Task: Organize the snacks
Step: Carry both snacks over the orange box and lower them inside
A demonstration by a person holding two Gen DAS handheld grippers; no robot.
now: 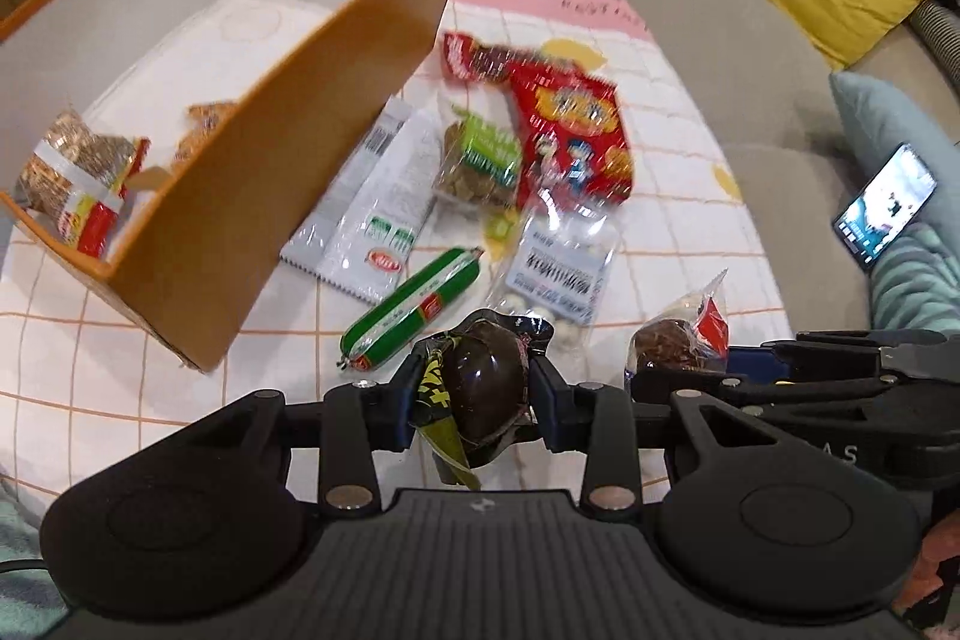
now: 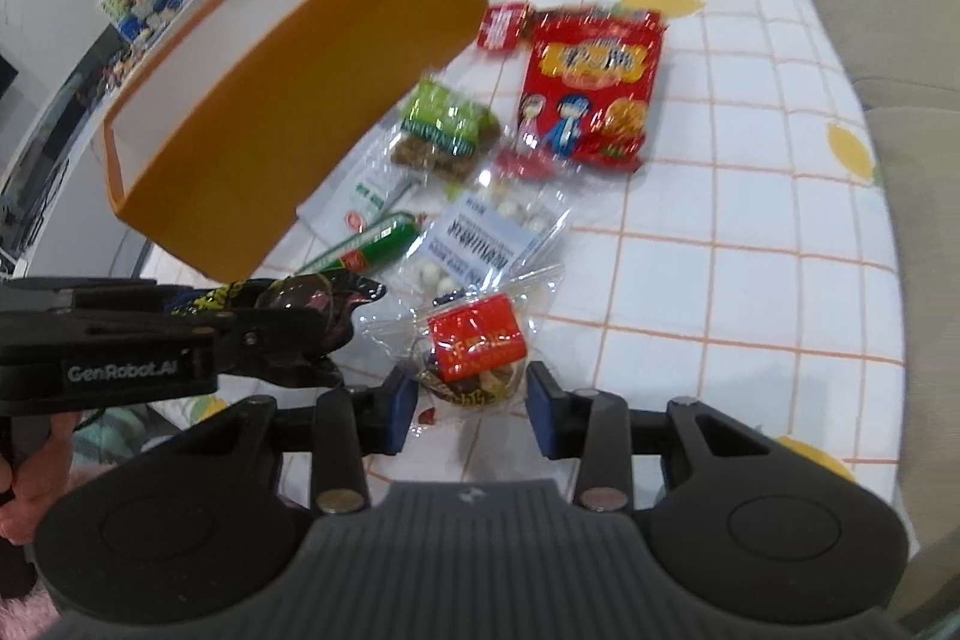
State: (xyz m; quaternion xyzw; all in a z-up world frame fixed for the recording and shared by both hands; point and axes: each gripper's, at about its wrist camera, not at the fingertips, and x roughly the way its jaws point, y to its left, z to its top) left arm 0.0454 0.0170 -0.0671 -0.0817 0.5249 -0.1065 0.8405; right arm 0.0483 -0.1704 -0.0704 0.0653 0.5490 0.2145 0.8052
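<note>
Snacks: most lie loose on the surface (image 1: 690, 244), ahead of both tools and to the right of the box (image 1: 336, 118).
Box: orange, open-topped, ahead and to the left of the left tool (image 1: 474, 394); in the right wrist view it sits further off, up and to the left of the right tool (image 2: 471, 403).
Done: two packets lie inside the box, a grain bar (image 1: 78, 178) with a red label at its near end and a second brownish piece (image 1: 204, 124) against the near wall.
Left tool: pinches a dark egg (image 1: 486, 388) in clear wrap, the pads pressing on both sides.
Right tool: pinches a clear packet (image 2: 480, 358) with a red label; the pads touch the wrap on both sides.
In hand: both held snacks look lifted off the surface, so the carry to the box is likely the current step.
Left to sort, just ahead of the left tool: green sausage (image 1: 414, 310) and bag of white balls (image 1: 552, 274).
Left to sort, further ahead: white sachet (image 1: 384, 208), green bar (image 1: 480, 160), red bag (image 1: 570, 130) and a small red pack (image 1: 462, 55) beyond it.
Progress: early; two in, two in the tools, about six waiting.
Room: the box floor is mostly bare, so space seems ample.
Blur: labels are smeared, so brands cannot be read.
</note>
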